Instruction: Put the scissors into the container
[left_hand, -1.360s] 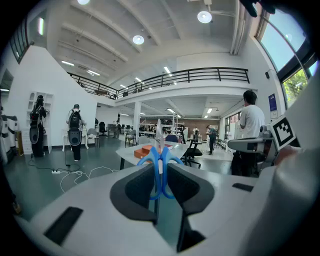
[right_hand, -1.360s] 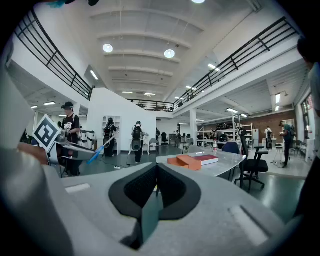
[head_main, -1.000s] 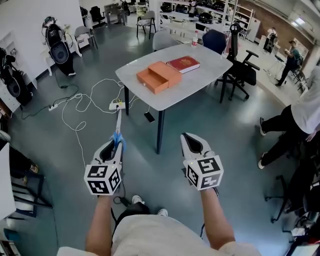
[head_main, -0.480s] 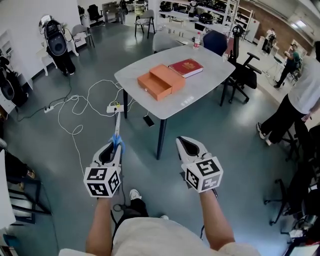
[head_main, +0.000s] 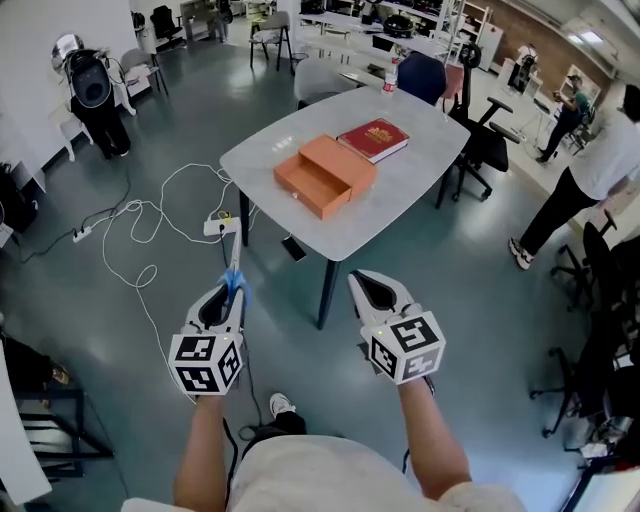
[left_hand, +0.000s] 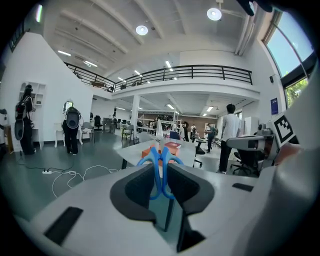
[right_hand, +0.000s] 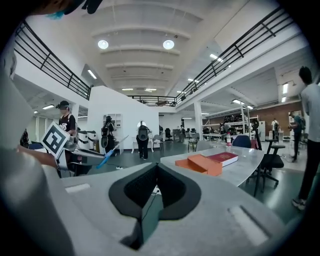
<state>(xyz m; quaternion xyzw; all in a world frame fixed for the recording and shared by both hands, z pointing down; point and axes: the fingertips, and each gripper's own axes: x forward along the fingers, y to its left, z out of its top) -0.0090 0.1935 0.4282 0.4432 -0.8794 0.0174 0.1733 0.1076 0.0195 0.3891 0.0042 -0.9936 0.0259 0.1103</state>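
Observation:
My left gripper (head_main: 232, 287) is shut on the blue-handled scissors (head_main: 236, 262), whose silver blades point forward toward the table. In the left gripper view the blue handles (left_hand: 160, 167) stand clamped between the jaws. My right gripper (head_main: 372, 285) is shut with nothing in it; the right gripper view shows its jaws closed together. The orange container (head_main: 325, 173), a box with its drawer pulled open, lies on the grey table (head_main: 400, 170) ahead, well beyond both grippers. It also shows in the right gripper view as the orange box (right_hand: 201, 164).
A red book (head_main: 373, 139) lies next to the container. White cables and a power strip (head_main: 222, 225) trail over the floor at the left. Office chairs (head_main: 480, 140) stand behind the table, and a person (head_main: 590, 180) stands at the right.
The view has moved closer to the table, which now sits nearer and lower in the head view. Both grippers keep their hold and pose.

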